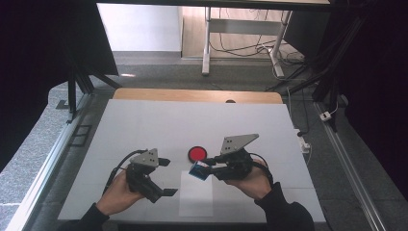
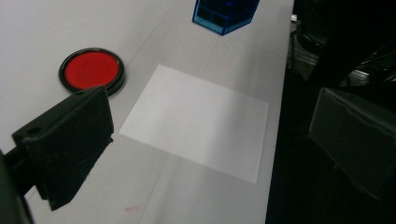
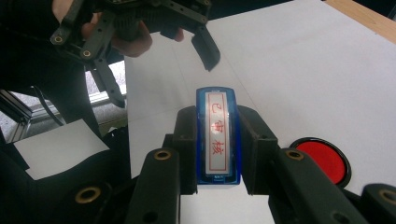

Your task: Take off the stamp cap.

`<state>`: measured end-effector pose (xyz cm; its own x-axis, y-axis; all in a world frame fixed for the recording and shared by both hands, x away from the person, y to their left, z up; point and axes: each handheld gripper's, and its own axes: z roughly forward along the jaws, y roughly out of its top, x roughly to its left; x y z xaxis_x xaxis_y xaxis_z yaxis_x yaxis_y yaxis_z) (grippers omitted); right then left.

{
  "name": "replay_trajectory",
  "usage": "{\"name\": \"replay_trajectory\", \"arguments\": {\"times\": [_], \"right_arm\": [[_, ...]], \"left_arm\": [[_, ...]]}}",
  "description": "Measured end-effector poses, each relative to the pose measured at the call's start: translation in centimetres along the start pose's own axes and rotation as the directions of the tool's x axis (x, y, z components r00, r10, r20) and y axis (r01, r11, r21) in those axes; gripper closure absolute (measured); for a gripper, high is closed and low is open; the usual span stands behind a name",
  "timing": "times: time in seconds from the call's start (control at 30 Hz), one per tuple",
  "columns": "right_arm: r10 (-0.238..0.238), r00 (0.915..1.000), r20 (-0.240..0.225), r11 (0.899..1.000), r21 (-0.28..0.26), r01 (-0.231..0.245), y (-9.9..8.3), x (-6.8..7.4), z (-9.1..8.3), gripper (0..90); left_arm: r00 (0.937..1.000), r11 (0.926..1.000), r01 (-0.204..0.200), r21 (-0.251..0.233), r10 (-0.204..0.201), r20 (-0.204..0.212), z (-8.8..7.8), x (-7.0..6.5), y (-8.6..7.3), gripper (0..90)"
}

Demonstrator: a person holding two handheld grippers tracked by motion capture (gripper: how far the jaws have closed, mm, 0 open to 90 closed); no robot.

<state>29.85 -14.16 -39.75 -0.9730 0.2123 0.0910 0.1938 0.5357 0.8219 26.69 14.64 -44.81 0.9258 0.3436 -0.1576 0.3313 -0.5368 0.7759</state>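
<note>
The right gripper (image 3: 218, 144) is clamping the blue stamp (image 3: 218, 135) above the white paper (image 1: 196, 193); tilting could smear the print. The left gripper (image 1: 164, 177) is gaping empty.

I am seeing a translucent blue stamp (image 3: 218, 135) showing a white face with a red border and red characters. I am viewing a red ink pad (image 2: 91, 68) in a black rim, a white paper sheet (image 2: 198, 120), and a white table (image 1: 144, 125) edged in light wood.
</note>
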Motion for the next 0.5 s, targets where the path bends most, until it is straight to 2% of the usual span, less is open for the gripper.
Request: {"name": "replay_trajectory", "arguments": {"times": [0.17, 0.33, 0.5], "right_arm": [[0.001, 1.0000, -0.004, 1.000, -0.003, -0.001, 0.1, 0.1, -0.2, 71.5], [-0.002, 1.0000, -0.007, 1.000, -0.007, 0.002, 0.2, 0.1, -0.3, 71.5], [-0.002, 0.9999, -0.012, 1.000, -0.008, 0.001, 0.1, 0.1, -0.3, 71.5]], "left_arm": [[0.9986, 0.9997, -0.025, 0.002, 0.025, 0.047, 1.2, 0.6, 1.0, 0.0], [0.9965, 0.9976, -0.061, 0.032, 0.059, 0.059, 2.5, 1.0, 2.1, 0.0], [0.9912, 0.9945, -0.095, 0.043, 0.091, 0.096, 3.6, 1.6, 2.9, 0.0]]}}
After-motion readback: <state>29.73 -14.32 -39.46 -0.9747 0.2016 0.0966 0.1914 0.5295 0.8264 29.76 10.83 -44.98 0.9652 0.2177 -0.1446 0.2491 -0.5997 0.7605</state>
